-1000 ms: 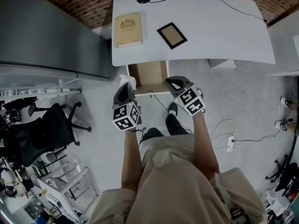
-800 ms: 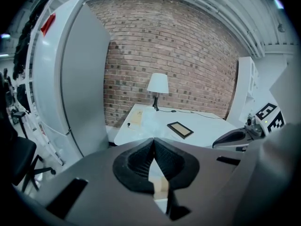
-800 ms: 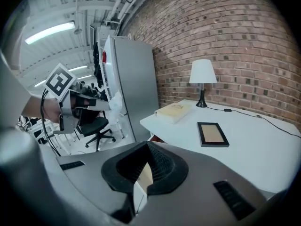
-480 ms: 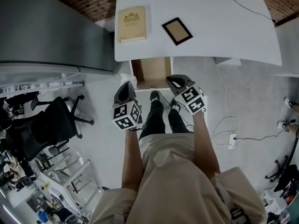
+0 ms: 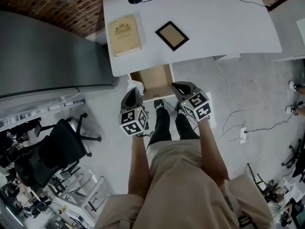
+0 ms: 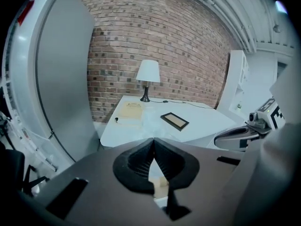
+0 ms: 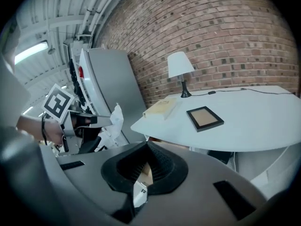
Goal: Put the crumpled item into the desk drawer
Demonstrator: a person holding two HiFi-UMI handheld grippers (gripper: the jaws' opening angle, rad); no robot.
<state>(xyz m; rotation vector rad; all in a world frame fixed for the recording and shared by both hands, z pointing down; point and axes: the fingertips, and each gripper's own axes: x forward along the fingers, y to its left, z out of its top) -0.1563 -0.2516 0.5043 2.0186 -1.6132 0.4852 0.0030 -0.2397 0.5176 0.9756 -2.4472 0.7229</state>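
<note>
Grey cabinet (image 5: pixel 43 56) fills the left side, next to the desk. White desk (image 5: pixel 224 23) on the far side, brick wall behind it. Black office chair (image 5: pixel 52 147) near left, well apart from the desk.

Desk drawer (image 5: pixel 153 80) stands open under the desk's near edge. Brown bottom shows, nothing seen inside.

On the desk top: tan book (image 5: pixel 124 34) at left, black picture frame (image 5: pixel 172 35) just right of it, both lying flat. Lamp (image 6: pixel 147 79) at the far edge, its cable trailing right.

Left gripper (image 5: pixel 133 92) just beside the drawer's near-left corner. Jaws pressed together at the tips and pinching the crumpled paper (image 5: pixel 135 84). The paper is white and sticks out past the tips beside the drawer's left wall, not inside. The right gripper view shows it clamped there (image 7: pixel 112 121).

Right gripper (image 5: pixel 177 86) at the drawer's near-right corner. Jaws closed on each other, nothing between them.
</note>
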